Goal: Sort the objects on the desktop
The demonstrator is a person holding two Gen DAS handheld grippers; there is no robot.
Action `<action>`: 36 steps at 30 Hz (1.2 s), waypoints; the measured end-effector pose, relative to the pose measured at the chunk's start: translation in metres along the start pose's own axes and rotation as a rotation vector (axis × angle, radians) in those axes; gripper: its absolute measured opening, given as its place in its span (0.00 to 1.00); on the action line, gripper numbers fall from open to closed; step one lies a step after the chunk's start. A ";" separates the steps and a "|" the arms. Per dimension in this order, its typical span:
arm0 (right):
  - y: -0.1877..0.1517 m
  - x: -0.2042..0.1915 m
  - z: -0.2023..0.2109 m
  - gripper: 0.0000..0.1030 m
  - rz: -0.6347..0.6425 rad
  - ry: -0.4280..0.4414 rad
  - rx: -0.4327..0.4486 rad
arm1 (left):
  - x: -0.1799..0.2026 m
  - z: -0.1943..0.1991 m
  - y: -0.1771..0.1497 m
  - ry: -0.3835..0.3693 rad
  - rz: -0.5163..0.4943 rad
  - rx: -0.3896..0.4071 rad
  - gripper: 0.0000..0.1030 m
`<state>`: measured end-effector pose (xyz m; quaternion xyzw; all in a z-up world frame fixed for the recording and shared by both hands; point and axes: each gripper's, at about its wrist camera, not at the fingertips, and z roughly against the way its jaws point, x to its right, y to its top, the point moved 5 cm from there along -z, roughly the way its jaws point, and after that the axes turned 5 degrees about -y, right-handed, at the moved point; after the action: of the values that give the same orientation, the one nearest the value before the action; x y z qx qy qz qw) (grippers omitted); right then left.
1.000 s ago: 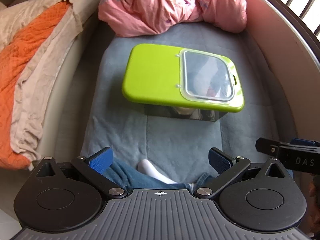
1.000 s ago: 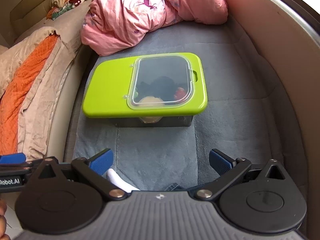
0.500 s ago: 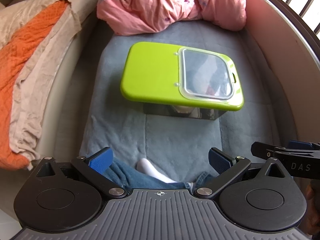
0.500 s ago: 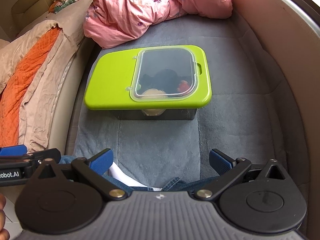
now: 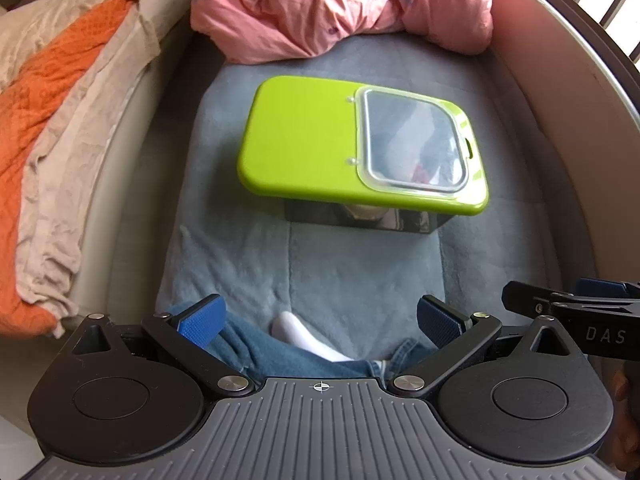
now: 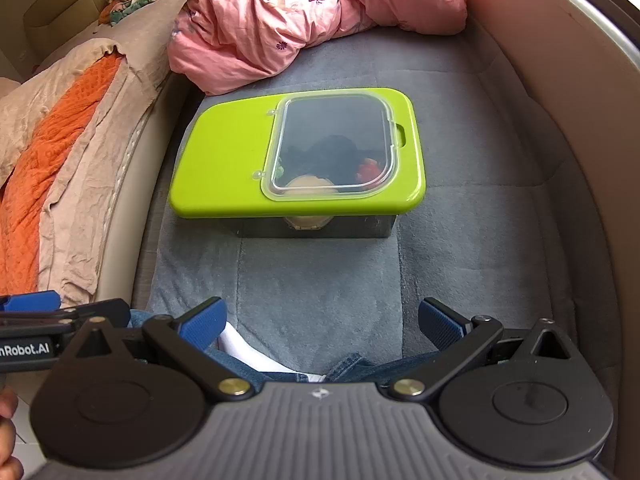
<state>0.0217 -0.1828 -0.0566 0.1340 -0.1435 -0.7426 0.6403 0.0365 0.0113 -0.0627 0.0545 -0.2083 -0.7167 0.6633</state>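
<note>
Right wrist view: green-lidded storage box (image 6: 296, 160) stood closed mid-mat, well ahead of both claws. Right gripper (image 6: 322, 320) and left gripper (image 5: 320, 318) gaped wide, empty. Advice: approach squarely, lift the clear hatch (image 6: 334, 146) by its tab.

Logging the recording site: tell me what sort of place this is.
Probably a bedroom or living room at home, not a desk: a green-lidded storage box sits on a grey plush cushion, with a crumpled pink quilt behind it and an orange blanket on the left.
</note>
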 end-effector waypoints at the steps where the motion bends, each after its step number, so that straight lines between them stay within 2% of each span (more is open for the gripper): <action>1: 0.000 0.000 0.000 1.00 0.000 0.000 0.000 | 0.000 0.000 0.000 -0.001 -0.001 -0.001 1.00; 25: -0.003 -0.004 -0.004 1.00 0.011 0.008 -0.018 | 0.002 -0.005 -0.003 -0.003 -0.003 -0.022 1.00; 36: -0.003 -0.002 -0.006 1.00 0.004 0.008 -0.020 | 0.004 -0.003 -0.005 0.014 -0.010 -0.007 1.00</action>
<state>0.0217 -0.1804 -0.0634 0.1301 -0.1338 -0.7421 0.6438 0.0328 0.0064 -0.0668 0.0583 -0.2006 -0.7205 0.6613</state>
